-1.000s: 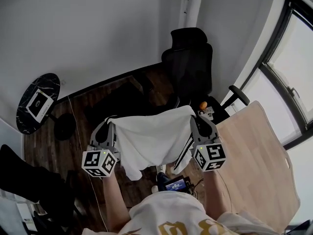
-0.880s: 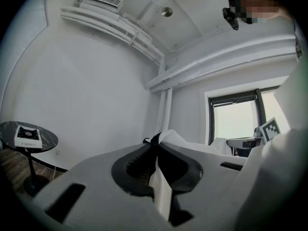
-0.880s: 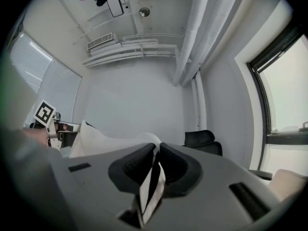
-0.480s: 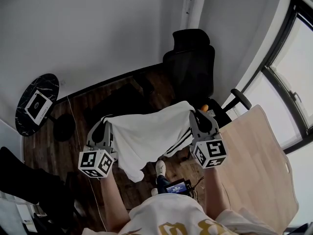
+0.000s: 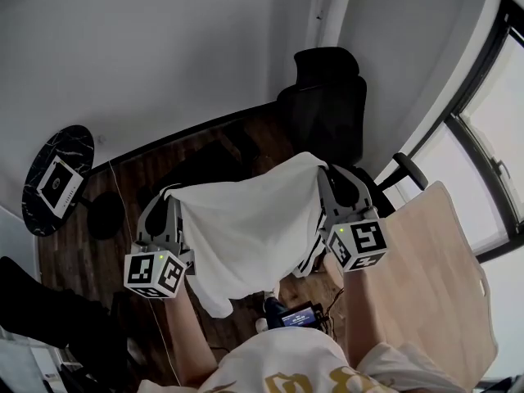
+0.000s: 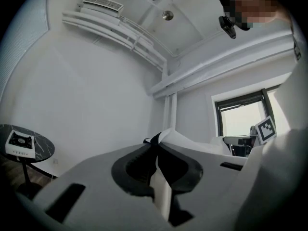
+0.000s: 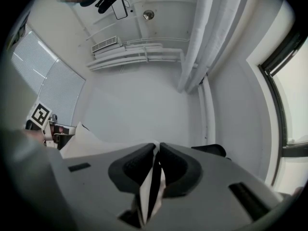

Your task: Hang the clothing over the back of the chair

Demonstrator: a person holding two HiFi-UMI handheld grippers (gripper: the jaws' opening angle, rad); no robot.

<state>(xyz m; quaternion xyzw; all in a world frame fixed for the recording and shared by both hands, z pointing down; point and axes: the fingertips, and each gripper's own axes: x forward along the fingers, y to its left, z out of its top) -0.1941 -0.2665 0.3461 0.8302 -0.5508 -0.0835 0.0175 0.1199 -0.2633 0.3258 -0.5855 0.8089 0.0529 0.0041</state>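
A white garment (image 5: 246, 228) with black stripes hangs spread between my two grippers in the head view. My left gripper (image 5: 170, 196) is shut on its left top corner, and white cloth (image 6: 162, 186) shows pinched between the jaws in the left gripper view. My right gripper (image 5: 326, 170) is shut on the right top corner; striped cloth (image 7: 151, 184) sits between its jaws. The black office chair (image 5: 323, 105) stands just beyond the garment, against the wall. Its headrest (image 7: 209, 149) peeks over the right gripper's body.
A light wooden table (image 5: 426, 277) lies at the right, by the window (image 5: 483, 129). A round dark side table (image 5: 56, 180) with a white box stands at the left on the dark wood floor (image 5: 155, 170). The person's white shirt (image 5: 286, 367) fills the bottom edge.
Both grippers have risen and moved toward the chair, carrying the garment with them. The cloth's top edge now reaches the chair's seat area in the head view.
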